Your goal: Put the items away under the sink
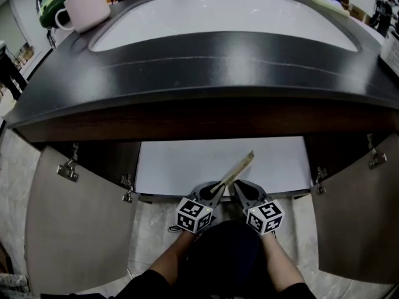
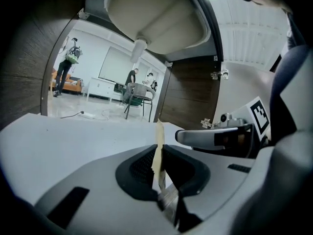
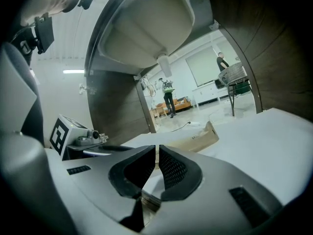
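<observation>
Progress: both brown cabinet doors [image 1: 75,229] stand open, and nothing lies yet on white shelf floor under sink [image 1: 181,164].

Your left gripper [image 1: 214,190] is clamped on thin tan cardboard sheet [image 1: 238,167], which shows edge-on between pads in left gripper view [image 2: 158,151]. Sheet slants out over shelf front; cannot tell if far end touches.

Your right gripper [image 1: 245,192] has jaws together, nothing between them.

Left to do, by my judgement: lower sheet, release. Pale pink mug [image 1: 84,8] on dark countertop perhaps next.

Sheet looks flat, stiff, narrow.
</observation>
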Motion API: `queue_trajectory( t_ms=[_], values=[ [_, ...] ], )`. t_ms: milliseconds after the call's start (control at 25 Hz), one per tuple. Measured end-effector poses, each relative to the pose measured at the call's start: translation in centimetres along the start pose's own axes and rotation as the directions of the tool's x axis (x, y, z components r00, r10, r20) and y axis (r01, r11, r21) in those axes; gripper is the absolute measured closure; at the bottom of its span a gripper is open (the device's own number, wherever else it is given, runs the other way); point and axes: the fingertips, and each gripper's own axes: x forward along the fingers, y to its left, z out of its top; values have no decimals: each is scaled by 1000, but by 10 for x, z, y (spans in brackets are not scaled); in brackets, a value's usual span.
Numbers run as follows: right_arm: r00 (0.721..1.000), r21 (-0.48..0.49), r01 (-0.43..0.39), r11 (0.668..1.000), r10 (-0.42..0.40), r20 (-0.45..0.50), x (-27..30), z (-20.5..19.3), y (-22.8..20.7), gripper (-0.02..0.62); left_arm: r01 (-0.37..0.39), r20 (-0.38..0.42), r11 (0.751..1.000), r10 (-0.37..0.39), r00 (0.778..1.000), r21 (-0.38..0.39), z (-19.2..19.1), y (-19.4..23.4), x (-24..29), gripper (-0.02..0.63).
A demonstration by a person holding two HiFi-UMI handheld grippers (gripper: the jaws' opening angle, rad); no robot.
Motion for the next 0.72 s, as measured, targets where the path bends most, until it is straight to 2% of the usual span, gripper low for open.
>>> queue_trajectory(
  t_ms=[200,360,480,560,720],
  values=[
    [1000,4,-2,1000,2,-9,3,-2,0,557,-63,-3,995,63,998,80,4,8,3,569],
    [1000,8,3,1000,-2,-9,3,-3,-4,557,-123,20,987,122,992,103,15,20,2,568],
    [1000,6,8,1000,-8,-9,2,-3,-6,557,-153,52,983,148,988,106,22,25,0,526],
    [1000,7,9,1000,-9,-8,2,-3,-7,557,-165,75,980,157,985,111,28,28,0,462],
    [1000,2,10,1000,-10,-5,1,-2,-7,557,-165,100,978,153,983,130,35,27,-1,451]
  ],
)
